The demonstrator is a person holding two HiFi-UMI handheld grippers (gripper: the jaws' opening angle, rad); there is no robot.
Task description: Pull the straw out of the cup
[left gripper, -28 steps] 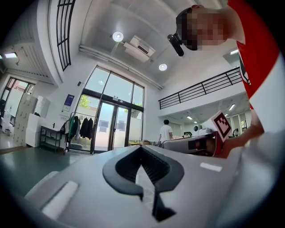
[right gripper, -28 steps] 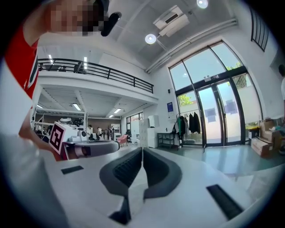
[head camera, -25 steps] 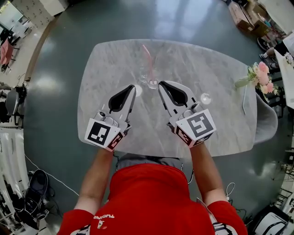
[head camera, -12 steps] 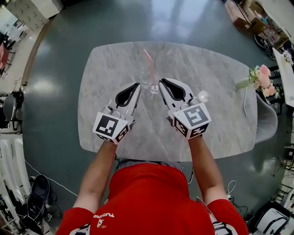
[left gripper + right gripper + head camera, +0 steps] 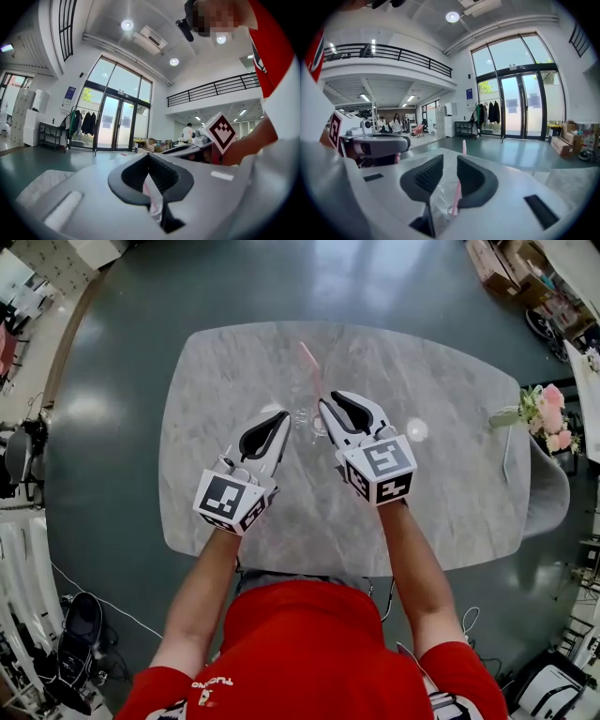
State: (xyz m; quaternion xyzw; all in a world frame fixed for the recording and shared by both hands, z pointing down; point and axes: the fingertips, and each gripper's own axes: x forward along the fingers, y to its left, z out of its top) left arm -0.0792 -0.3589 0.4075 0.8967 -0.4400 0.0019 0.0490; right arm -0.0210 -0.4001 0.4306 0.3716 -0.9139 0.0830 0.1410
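Because the straw (image 5: 307, 367) stands in the cup (image 5: 306, 414) and leans away from you, its free end lies on the far side of the cup from both tools. Its long axis runs from the cup's mouth up toward the far edge of the table (image 5: 450, 493). Any pull will likely have to follow that slant rather than go straight up.

Your right gripper (image 5: 328, 407) sits just to the right of the cup, with its jaws a narrow gap apart and nothing held. In the right gripper view the pink straw rises in line with that gap, beyond the tips, so this looks like the better-placed hand for the grab. Your left gripper (image 5: 280, 418) sits just to the left of the cup with its tips pressed together. It holds nothing, and the glass shows only through the hollow behind its tips.

The cup rests on pale marble, roughly mid-table, on the half away from you. A bunch of pink flowers (image 5: 548, 423) lies well to the cup's right, by the table's edge. Beyond the cup are a glossy grey-green floor, tall glass doors (image 5: 520, 108) and a railed balcony.
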